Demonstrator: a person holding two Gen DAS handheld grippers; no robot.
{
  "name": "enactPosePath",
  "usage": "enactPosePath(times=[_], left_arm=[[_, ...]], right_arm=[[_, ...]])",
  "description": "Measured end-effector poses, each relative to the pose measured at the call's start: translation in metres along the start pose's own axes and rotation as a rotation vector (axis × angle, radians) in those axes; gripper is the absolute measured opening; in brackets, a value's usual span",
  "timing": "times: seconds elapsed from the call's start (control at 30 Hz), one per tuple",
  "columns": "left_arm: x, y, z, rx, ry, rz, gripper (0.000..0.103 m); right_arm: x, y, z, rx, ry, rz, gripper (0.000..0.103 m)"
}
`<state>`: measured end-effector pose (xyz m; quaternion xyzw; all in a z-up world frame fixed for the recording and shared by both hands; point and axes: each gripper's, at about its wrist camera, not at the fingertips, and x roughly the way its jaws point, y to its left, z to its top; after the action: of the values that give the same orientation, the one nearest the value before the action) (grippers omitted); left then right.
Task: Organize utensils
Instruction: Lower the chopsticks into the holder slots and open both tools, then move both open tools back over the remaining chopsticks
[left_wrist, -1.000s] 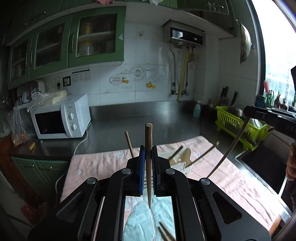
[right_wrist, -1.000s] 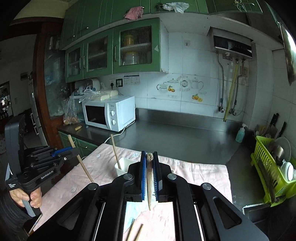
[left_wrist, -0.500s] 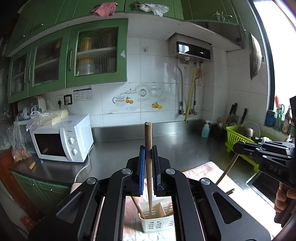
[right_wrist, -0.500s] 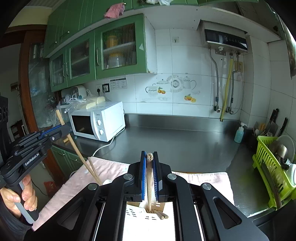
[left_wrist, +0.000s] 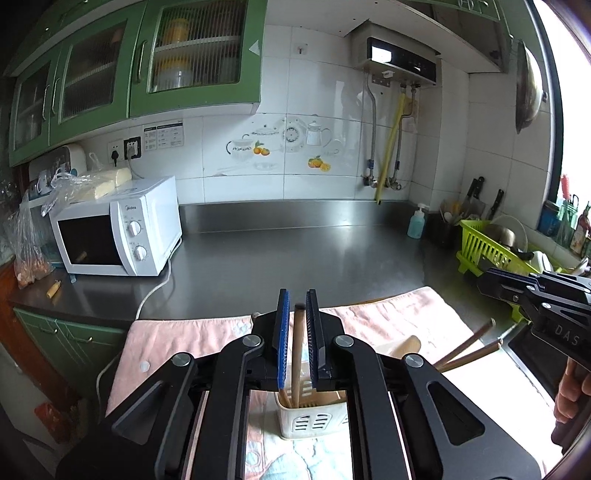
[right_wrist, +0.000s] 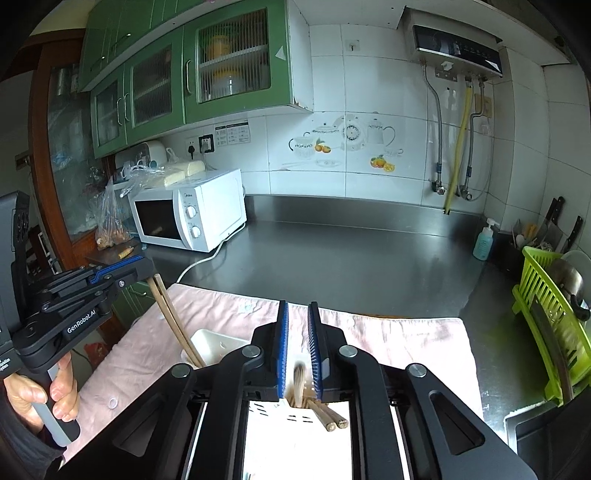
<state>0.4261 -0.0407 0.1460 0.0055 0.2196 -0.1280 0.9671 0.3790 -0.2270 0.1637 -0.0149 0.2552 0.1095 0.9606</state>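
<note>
Below, both tools' jaws have just been opening; the left tool (left_wrist: 297, 347) and right tool (right_wrist: 298, 350) stand slightly spread around chopsticks (left_wrist: 296, 354), whose lower ends are hidden in the white holder (left_wrist: 314, 419).

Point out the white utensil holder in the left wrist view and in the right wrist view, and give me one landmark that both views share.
Left wrist view: the white utensil holder sits at the bottom centre, on the cloth, seen between the gripper's arms with chopsticks standing in it.
Right wrist view: the holder is at lower centre, its rim showing left of the gripper and more of it below the jaws.
Shared landmark: the white microwave at the left on the steel counter.
</note>
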Motion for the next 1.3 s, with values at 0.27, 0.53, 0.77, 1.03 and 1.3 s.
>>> enactPosePath(times=[0.27,0.53,0.77,1.03,1.3], left_arm=[[-0.039,-0.004,-0.018,-0.003,-0.014,0.030,0.047],[-0.097,-0.004,-0.068,-0.006,0.005,0.062,0.072],[-0.135,-0.009,-0.131,0.000,0.062,0.065,0.091],[-0.163,-0.020,-0.187,-0.001,0.097,0.066,0.098],[-0.170,-0.025,-0.224,0.004,0.139,0.078,0.098]], right_arm=[[-0.043,0.008,-0.023,-0.015,-0.028,0.004,0.029],[-0.090,0.031,-0.098,-0.045,0.015,0.031,0.041],[-0.110,0.049,-0.188,-0.034,0.100,0.034,0.041],[-0.107,0.065,-0.287,-0.026,0.254,-0.018,0.026],[-0.095,0.071,-0.327,0.048,0.334,-0.005,0.016]])
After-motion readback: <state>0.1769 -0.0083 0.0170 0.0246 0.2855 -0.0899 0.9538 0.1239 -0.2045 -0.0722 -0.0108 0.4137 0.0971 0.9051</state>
